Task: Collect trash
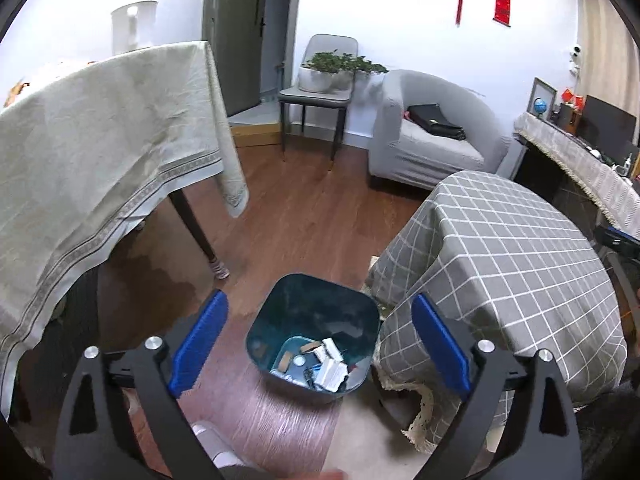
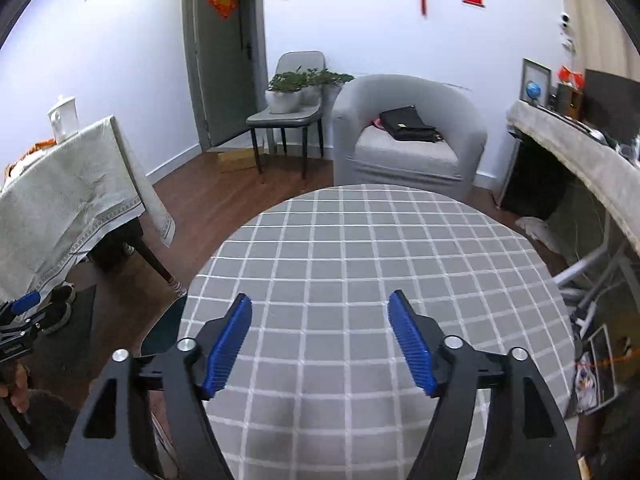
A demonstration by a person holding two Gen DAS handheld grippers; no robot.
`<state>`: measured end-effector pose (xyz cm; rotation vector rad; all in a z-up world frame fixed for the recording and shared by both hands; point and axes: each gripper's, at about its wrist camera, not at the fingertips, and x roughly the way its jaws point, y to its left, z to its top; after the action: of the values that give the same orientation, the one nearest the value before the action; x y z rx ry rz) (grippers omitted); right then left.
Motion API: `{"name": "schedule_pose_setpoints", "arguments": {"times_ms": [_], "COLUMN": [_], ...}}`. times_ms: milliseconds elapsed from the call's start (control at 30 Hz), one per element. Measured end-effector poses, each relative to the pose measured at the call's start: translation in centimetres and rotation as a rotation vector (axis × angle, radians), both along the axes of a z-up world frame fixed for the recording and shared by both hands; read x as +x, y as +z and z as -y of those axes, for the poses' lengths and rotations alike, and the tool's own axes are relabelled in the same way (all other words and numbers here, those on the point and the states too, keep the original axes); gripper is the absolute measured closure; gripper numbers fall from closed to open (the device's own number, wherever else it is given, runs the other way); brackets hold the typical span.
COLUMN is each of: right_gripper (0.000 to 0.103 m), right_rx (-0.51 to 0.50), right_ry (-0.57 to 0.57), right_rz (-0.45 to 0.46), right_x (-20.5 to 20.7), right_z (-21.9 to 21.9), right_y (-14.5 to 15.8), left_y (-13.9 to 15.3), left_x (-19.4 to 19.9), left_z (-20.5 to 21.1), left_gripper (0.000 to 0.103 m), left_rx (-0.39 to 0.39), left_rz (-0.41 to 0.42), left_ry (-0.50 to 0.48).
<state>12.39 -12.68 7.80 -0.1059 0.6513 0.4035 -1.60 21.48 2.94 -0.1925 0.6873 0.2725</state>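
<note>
bin [image 1: 280, 320] rim between spread left tongs [image 1: 320, 340] — nothing gripped.

Count on inspection: two claws, left claw [image 1: 320, 344] and right claw [image 2: 320, 344]; one teal bin [image 1: 314, 312] holding mixed litter [image 1: 328, 368], pieces too jumbled to number; two cloth-covered counters [image 2: 360, 264] [image 2: 72, 208]; one armchair [image 2: 408, 136]; one chair [image 2: 288, 116].

Home lvg rm: armchair [image 2: 408, 140], door [image 2: 224, 56]
</note>
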Motion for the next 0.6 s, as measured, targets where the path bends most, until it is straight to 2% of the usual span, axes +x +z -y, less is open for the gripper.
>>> {"name": "schedule_pose_setpoints", "arguments": {"times_ms": [100, 267, 433, 600], "right_gripper": [0.011, 0.005, 0.005, 0.005], "right_rx": [-0.023, -0.045, -0.023, -0.037], "right_ry": [-0.003, -0.012, 0.009, 0.027], "right_rz": [0.033, 0.063, 0.070, 0.060], "right_x": [-1.6, -3.7, -5.3, -6.2], "right_z": [1.6, 3.0, 3.2, 2.8], "right_y": [0.5, 0.1, -1.2, -2.7], "left_y": [0.1, -0.1, -0.2, 0.0], "left_x": [-1.1, -2.2, -3.1, -3.8], "left_z": [0.5, 1.9, 2.6, 3.3], "left_gripper": [0.008, 0.007, 0.007, 0.006], "left_rx": [-0.022, 0.003, 0.034, 0.063], "left_rz": [0.017, 0.025, 0.058, 0.108], "left_ry": [-0.013, -0.042, -0.011, -0.023]}}
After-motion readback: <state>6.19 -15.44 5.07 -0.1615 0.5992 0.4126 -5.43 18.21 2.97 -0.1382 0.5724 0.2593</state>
